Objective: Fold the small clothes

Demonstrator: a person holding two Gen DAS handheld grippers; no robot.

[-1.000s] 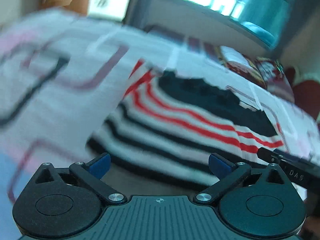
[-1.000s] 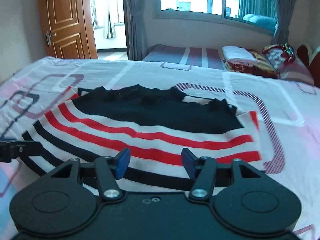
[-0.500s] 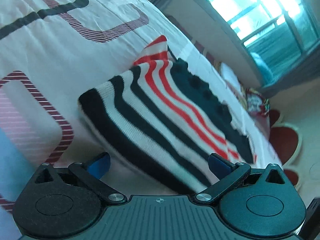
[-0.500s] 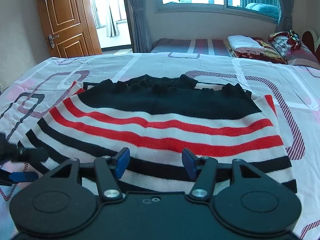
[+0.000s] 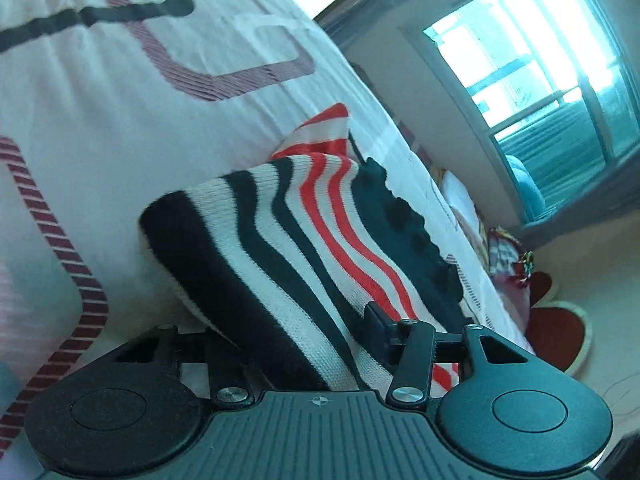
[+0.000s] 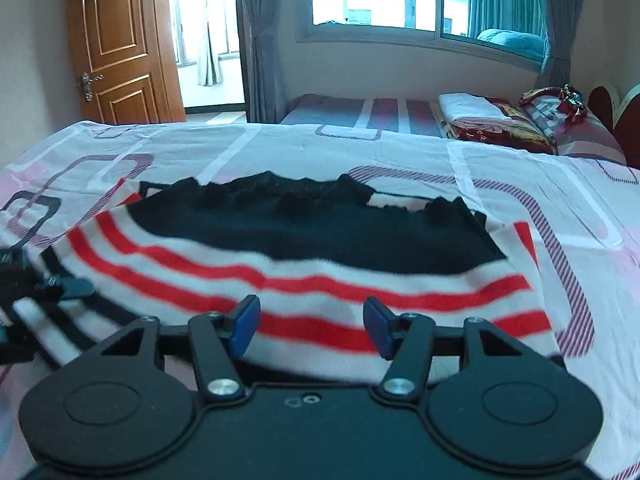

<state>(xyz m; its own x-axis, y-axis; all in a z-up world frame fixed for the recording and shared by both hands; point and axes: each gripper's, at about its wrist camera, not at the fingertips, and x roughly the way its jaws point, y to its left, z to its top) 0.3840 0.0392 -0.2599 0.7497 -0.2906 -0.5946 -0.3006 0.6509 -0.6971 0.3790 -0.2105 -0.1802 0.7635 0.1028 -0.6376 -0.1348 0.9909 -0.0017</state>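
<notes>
The striped sweater [image 6: 304,276] lies across the patterned bedsheet [image 6: 500,168], its near hem lifted off the sheet at the left corner. The left tongs [image 5: 296,344] pinch that black-and-white hem, cloth bunched between the fingers. The right tongs [image 6: 310,326] stand spread just above the near edge, holding nothing. Bare sheet lies all around the sweater. Folded bedding [image 6: 488,120] sits by the window wall.

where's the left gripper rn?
At the sweater's left hem corner on the bed: left gripper appears shut on the striped hem, and shows at the far left edge of the right wrist view.
</notes>
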